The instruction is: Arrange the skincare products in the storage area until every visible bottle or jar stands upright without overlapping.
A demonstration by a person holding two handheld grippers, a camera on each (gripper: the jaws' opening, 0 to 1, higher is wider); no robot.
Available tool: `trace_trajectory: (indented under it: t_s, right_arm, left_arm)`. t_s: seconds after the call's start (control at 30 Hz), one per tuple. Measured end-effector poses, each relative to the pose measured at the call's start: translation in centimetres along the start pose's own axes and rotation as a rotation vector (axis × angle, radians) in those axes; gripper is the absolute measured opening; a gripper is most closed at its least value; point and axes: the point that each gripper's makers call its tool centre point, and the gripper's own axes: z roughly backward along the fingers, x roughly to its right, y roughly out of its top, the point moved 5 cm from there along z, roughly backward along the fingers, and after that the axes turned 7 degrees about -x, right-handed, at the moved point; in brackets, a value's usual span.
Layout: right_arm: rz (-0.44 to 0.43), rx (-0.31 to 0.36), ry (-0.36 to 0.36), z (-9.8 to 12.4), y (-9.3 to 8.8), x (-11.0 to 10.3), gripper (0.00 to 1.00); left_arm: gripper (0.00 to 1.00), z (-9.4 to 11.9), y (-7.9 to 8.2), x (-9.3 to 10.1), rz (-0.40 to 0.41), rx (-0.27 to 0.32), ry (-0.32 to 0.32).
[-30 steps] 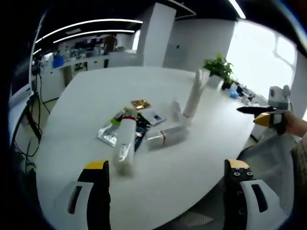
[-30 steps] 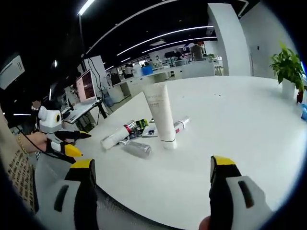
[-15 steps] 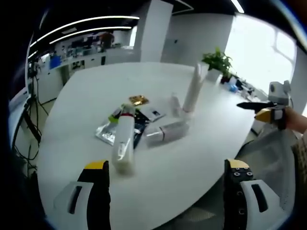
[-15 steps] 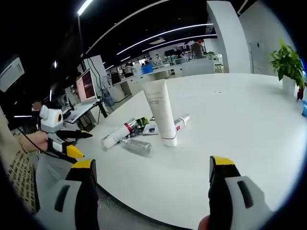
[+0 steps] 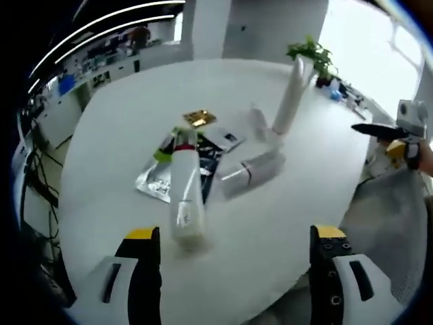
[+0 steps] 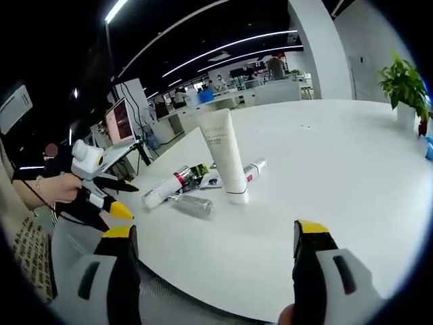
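Since a second earlier, the left gripper [image 5: 230, 254] had tipped forward over the white table [image 5: 115, 135], so its view looked down more steeply on the cluster of products; the products themselves lay as before. Its tongs stood spread wide with nothing between them, and in the right gripper view it hung off the table's near edge [image 6: 108, 196], held in a hand [image 6: 51, 189]. The right gripper [image 6: 213, 254] also had its tongs spread and empty, and it showed at the far right of the left gripper view [image 5: 396, 135], clear of the table.

Near the middle of the table, one tall white tube [image 5: 289, 95] stood upright on its cap [image 6: 225, 159]. Three other containers lay on their sides: a long white bottle [image 5: 186, 196] with a red band at its neck, pointing toward the left gripper; a clear silvery bottle [image 5: 254, 172] just beside it; and a smaller white tube [image 6: 254, 170] behind the standing one, blurred. Under and beside the long bottle lay flat sachets: a silver foil packet [image 5: 155, 184], a gold one [image 5: 199, 118] and a white one [image 5: 226, 139]. A potted plant [image 5: 312, 54] stood at the far rim.
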Motion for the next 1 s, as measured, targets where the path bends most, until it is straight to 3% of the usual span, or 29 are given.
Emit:
trace_trajectory:
  t_s: [0.2, 0.3, 0.47, 0.8, 1.0]
  right_arm:
    - [0.025, -0.021, 0.000, -0.3, -0.2, -0.2, 0.95]
    - [0.039, -0.028, -0.011, -0.3, -0.2, -0.2, 0.95]
    - [0.036, -0.026, -0.022, -0.3, -0.2, 0.0, 0.95]
    - [0.008, -0.022, -0.034, -0.3, -0.2, 0.4, 0.95]
    - [0.005, -0.028, -0.044, -0.3, -0.3, 0.5, 0.95]
  left_arm:
    - [0.82, -1.0, 1.2, -1.2, -0.045, -0.078, 0.015]
    - [0.71, -1.6, 1.5, -2.2, -0.059, -0.142, 0.038]
    - [0.66, -2.6, 2.6, -2.6, -0.064, -0.159, 0.024]
    - [0.42, -4.7, 4.2, -4.2, -0.123, -0.282, 0.077]
    - [0.38, -5.5, 4.7, -4.6, -0.123, -0.319, 0.079]
